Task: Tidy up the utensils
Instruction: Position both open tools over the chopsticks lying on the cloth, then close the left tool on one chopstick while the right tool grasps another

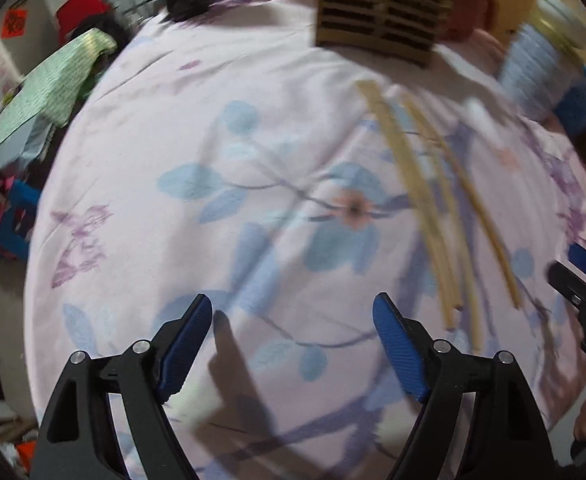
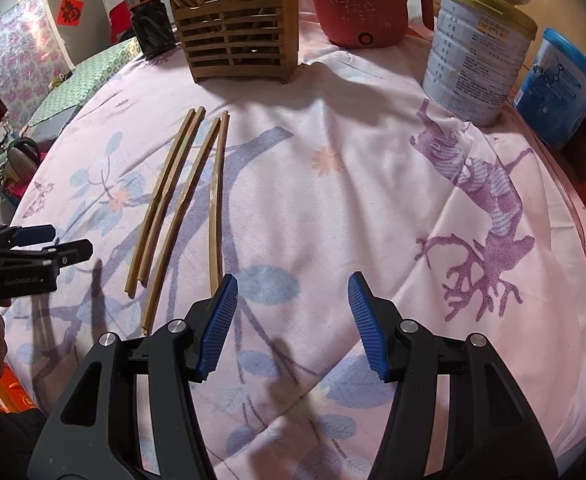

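Several bamboo chopsticks [image 2: 181, 200] lie side by side on the pink floral cloth, left of centre in the right wrist view; they show blurred in the left wrist view [image 1: 433, 208]. A slatted wooden utensil holder [image 2: 239, 36] stands upright at the back with some chopsticks in it; it also shows in the left wrist view [image 1: 377, 12]. My right gripper [image 2: 293, 292] is open and empty, just right of the near chopstick ends. My left gripper [image 1: 293, 312] is open and empty, left of the chopsticks; it shows at the left edge of the right wrist view [image 2: 49, 240].
A red electric pot [image 2: 357, 4], a white tin with a gold lid [image 2: 477, 52] and a blue canister [image 2: 557, 88] stand at the back right. A dark bottle [image 2: 149, 12] stands left of the holder. A green patterned box [image 1: 49, 88] lies off the table's left edge.
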Demonstrator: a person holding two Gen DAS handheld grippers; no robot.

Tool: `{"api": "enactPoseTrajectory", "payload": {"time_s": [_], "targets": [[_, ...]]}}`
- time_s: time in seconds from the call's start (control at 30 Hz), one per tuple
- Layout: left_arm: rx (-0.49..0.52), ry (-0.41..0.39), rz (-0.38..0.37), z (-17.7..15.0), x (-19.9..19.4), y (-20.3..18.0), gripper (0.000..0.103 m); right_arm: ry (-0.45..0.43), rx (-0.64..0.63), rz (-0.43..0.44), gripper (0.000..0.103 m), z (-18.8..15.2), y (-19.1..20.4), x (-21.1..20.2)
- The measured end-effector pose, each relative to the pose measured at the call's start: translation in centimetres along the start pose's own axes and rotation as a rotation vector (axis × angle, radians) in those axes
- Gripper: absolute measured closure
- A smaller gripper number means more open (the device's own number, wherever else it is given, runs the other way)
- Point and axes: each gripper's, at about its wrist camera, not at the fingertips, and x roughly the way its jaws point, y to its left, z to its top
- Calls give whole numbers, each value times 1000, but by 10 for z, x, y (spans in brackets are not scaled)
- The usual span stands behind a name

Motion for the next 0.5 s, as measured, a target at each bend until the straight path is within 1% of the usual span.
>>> {"api": "enactPoseTrajectory", "payload": {"time_s": [0.17, 0.23, 0.3, 0.37, 0.43, 0.47, 0.5], "targets": [[156, -37, -90, -3, -7, -39, 22, 4, -2, -19, 46, -3, -5, -3], [190, -12, -101, -3, 0, -51, 22, 3, 2, -27, 46, -5, -8, -5], [199, 20, -85, -7, 9, -56, 22, 2, 10, -33, 46, -6, -13, -6], [194, 12, -59, -7, 10, -53, 22, -1, 24, -33, 46, -5, -16, -8], [154, -1, 3, -3, 11, -42, 22, -2, 31, -25, 46, -4, -17, -7], [130, -5, 20, -4, 9, -36, 22, -2, 31, -20, 46, -4, -16, -6], [86, -5, 38, -3, 9, -23, 22, -2, 26, -14, 46, -3, -14, -5]]}}
